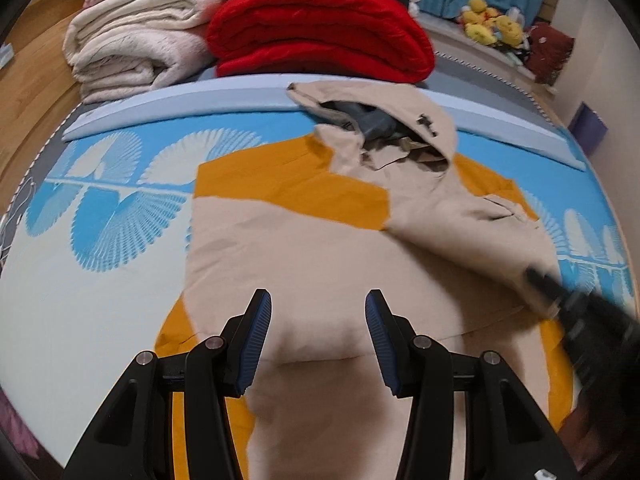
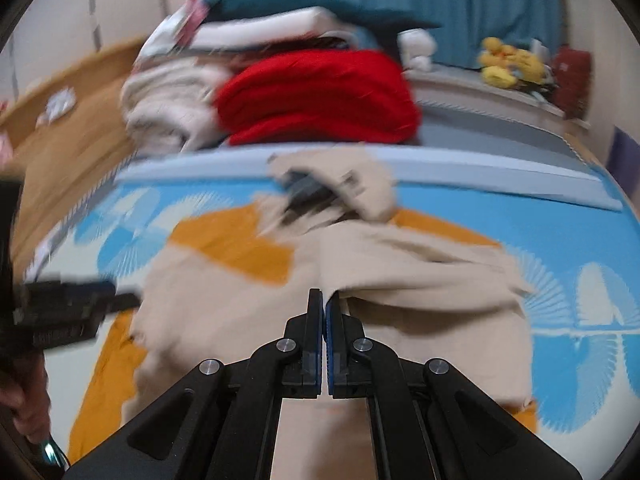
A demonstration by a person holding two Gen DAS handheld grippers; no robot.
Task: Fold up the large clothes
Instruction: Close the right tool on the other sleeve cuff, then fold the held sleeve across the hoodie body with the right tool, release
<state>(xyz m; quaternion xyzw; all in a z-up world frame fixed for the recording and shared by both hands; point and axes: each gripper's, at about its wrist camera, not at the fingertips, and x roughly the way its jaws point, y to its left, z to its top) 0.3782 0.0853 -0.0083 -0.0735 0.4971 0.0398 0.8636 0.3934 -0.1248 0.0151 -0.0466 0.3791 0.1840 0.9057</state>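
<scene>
A beige and orange hooded jacket [image 1: 316, 248] lies spread on the bed, hood [image 1: 392, 120] toward the far side. Its right sleeve is folded across the body. My left gripper [image 1: 319, 310] is open and empty just above the jacket's lower body. My right gripper [image 2: 325, 304] is shut on a fold of the beige sleeve [image 2: 408, 276] and holds it over the jacket [image 2: 224, 300]. The right gripper shows blurred at the right edge of the left wrist view [image 1: 538, 280]. The left gripper shows at the left of the right wrist view [image 2: 132, 300].
The bed has a blue and white patterned sheet [image 1: 100, 216]. A cream blanket [image 1: 132, 48] and a red blanket [image 1: 320, 32] are stacked at the far side. Yellow plush toys [image 1: 492, 24] sit by a blue curtain. A wooden bed frame [image 1: 28, 100] runs on the left.
</scene>
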